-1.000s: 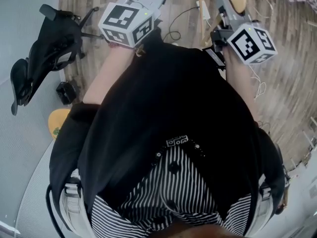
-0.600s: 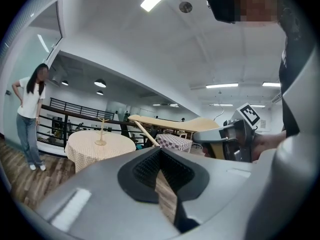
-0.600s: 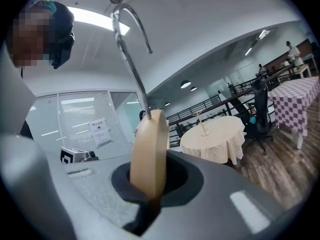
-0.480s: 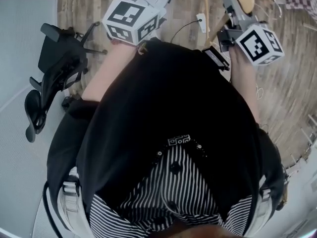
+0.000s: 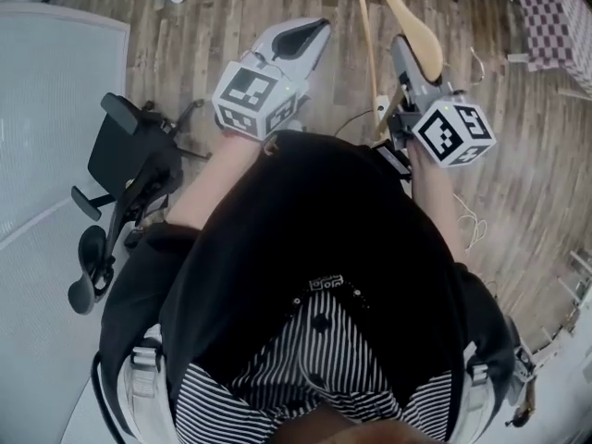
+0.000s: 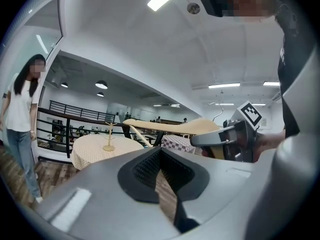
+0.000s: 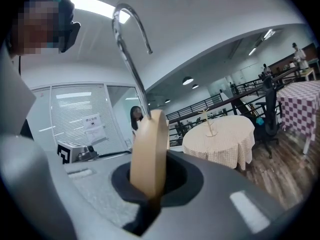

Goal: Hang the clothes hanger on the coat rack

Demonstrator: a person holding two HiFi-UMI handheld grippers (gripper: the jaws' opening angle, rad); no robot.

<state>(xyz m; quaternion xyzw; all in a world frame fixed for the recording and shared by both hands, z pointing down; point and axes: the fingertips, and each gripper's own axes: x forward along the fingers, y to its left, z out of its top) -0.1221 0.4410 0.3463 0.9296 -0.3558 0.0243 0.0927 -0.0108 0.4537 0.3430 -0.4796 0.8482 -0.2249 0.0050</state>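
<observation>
The right claw is clamped on the wooden clothes hanger. The hanger's body stands edge-on between the jaws, and its metal hook rises toward 12 o'clock and curls over to 1 o'clock. The hanger is in the air, well apart from the coat rack.

The left claw holds nothing. Its jaws stand a narrow slit apart, with wood floor showing through. From that claw, the hanger's long pale arm crosses the view at about 1 o'clock.

The small wooden coat rack stands upright in the middle of a round worktop draped in a cream cloth. It lies at 3 o'clock from the hanger in the right gripper view. Farther toward 3 o'clock is a table with a checked cloth.

From the head view, both claws reach forward over the floor, the left at 11 o'clock and the right at 1 o'clock. A black office chair sits at 9 o'clock.

A person in a white top stands at 9 o'clock in the left gripper view.
</observation>
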